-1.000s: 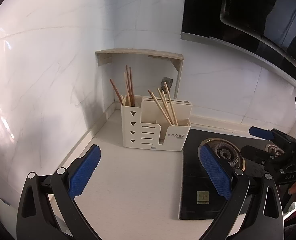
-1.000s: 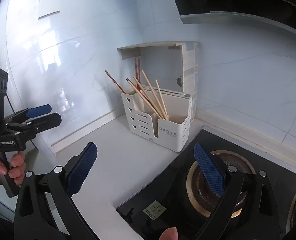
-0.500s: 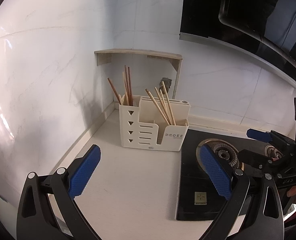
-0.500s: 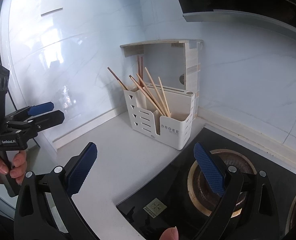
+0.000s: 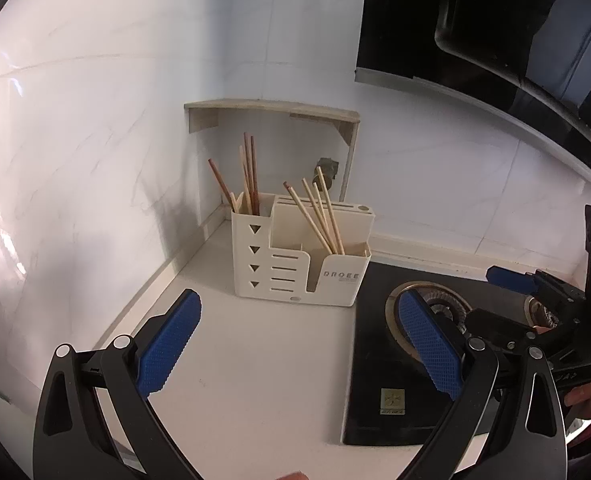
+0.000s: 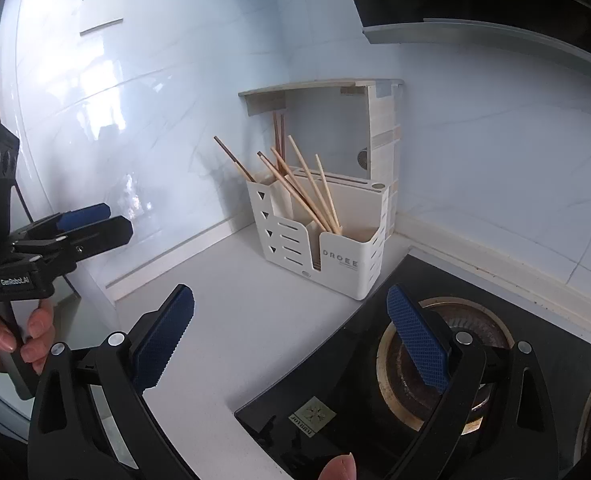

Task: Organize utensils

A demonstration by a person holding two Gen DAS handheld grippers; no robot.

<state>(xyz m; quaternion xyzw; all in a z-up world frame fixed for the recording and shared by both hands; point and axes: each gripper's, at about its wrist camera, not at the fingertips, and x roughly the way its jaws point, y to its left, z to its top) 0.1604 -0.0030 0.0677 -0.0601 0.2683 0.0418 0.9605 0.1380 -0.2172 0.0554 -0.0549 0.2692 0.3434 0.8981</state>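
A cream utensil holder point(image 5: 299, 266) point(image 6: 327, 248) marked DROEE stands in the counter's back corner. Dark brown chopsticks point(image 5: 249, 178) lean in its tall left slot, and light wooden chopsticks point(image 5: 319, 216) point(image 6: 307, 188) lean in its front right compartment. My left gripper point(image 5: 295, 344) is open and empty, a short way in front of the holder over the white counter. My right gripper point(image 6: 291, 336) is also open and empty, with one finger over the counter and the other over the stove. Each gripper shows in the other's view, the left gripper point(image 6: 87, 226) at the left and the right gripper point(image 5: 515, 292) at the right.
A black gas stove point(image 5: 375, 364) point(image 6: 335, 392) with round burners point(image 6: 415, 364) lies right of the holder. A small wooden shelf point(image 5: 271, 108) hangs over the corner, and a dark range hood point(image 5: 475, 20) sits above the stove. White marble walls close the left and back. A hand point(image 6: 15, 336) holds the left gripper's handle.
Both views have shifted slightly, so the holder sits a little further left in the left wrist view and further right in the right wrist view. Both grippers stay open and empty.
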